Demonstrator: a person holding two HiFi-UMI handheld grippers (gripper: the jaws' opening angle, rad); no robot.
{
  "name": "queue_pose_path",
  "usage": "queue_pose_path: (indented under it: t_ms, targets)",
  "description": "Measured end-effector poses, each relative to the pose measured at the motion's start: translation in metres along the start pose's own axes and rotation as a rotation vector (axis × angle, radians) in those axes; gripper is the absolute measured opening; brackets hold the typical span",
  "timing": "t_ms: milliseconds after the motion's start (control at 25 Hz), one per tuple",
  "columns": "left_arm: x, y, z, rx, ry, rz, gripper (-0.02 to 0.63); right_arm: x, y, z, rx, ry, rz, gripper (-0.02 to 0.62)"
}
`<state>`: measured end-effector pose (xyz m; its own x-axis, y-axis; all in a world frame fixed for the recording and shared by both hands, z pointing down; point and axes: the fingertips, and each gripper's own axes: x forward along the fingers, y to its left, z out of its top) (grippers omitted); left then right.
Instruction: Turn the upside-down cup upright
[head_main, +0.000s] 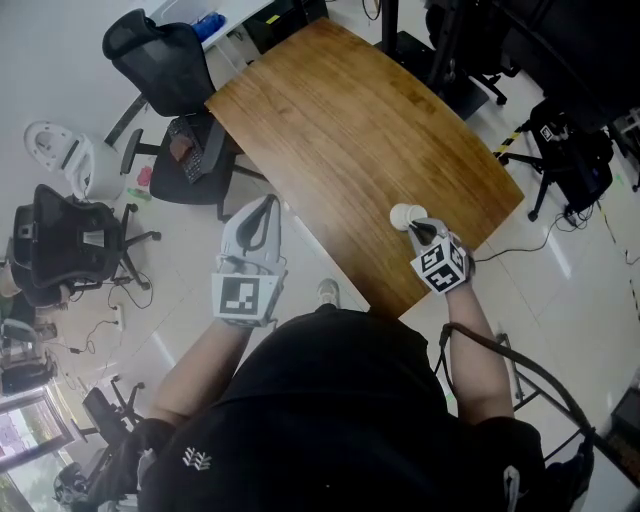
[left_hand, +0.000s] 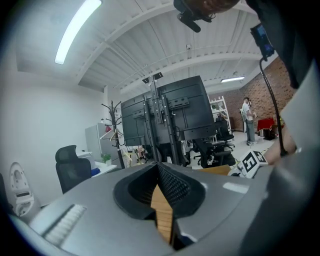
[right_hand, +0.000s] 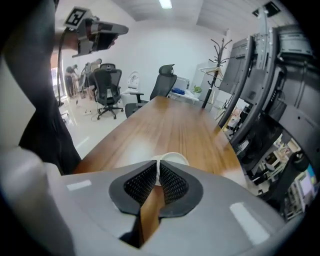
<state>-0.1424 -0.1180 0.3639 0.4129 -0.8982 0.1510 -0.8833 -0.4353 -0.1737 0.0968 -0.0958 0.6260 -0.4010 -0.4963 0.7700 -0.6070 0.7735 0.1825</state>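
Note:
A small white cup (head_main: 403, 213) is near the right front edge of the wooden table (head_main: 350, 130). My right gripper (head_main: 418, 228) is shut on it. In the right gripper view the pads (right_hand: 170, 182) pinch the cup's thin white wall, and the round rim of the cup (right_hand: 174, 158) shows just beyond them over the table (right_hand: 165, 125). I cannot tell which way its mouth faces. My left gripper (head_main: 268, 205) hangs off the table's left edge, shut with nothing in it; in the left gripper view its tips (left_hand: 159, 167) meet.
Black office chairs (head_main: 165, 60) (head_main: 70, 245) stand on the floor left of the table, one with a dark object (head_main: 190, 145) on its seat. Monitor stands (left_hand: 170, 115) and a coat rack (right_hand: 215, 70) are at the table's far end. Cables run over the floor at right.

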Motion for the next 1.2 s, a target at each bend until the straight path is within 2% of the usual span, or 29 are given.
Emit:
queue_pose_path:
  t_ms: [160,320,640,720,880,1000,1080,1160,1200]
  targets:
    - [0.003,0.000,-0.001,-0.008,-0.002,-0.007,0.000,0.005,0.006,-0.004,-0.079,0.066,-0.006,0.014]
    - [0.007,-0.003,0.000,-0.003,-0.004,-0.026,0.000,0.015,0.015,-0.007,-0.074,0.087,0.019,0.015]
    - [0.020,-0.005,-0.002,-0.017,-0.011,-0.080,0.000,0.006,0.018,0.009,-0.023,0.012,-0.027,0.055]
    - [0.027,-0.012,-0.004,-0.024,-0.017,-0.110,0.000,-0.006,0.014,0.023,0.000,-0.066,-0.074,0.063]
    - [0.043,-0.037,0.004,-0.041,-0.064,-0.185,0.000,-0.063,-0.015,0.069,0.270,-0.404,-0.216,0.052]
    - [0.058,-0.062,0.033,-0.035,-0.153,-0.254,0.000,-0.113,-0.036,0.089,0.389,-0.554,-0.322,0.036]
    - [0.072,-0.081,0.036,-0.014,-0.180,-0.309,0.000,-0.141,-0.050,0.088,0.540,-0.672,-0.389,0.011]
    - [0.091,-0.100,0.007,0.016,-0.142,-0.344,0.000,-0.146,-0.057,0.066,0.713,-0.727,-0.448,0.002]
    - [0.098,-0.107,-0.014,0.038,-0.100,-0.350,0.000,-0.140,-0.056,0.050,0.751,-0.696,-0.484,0.002]
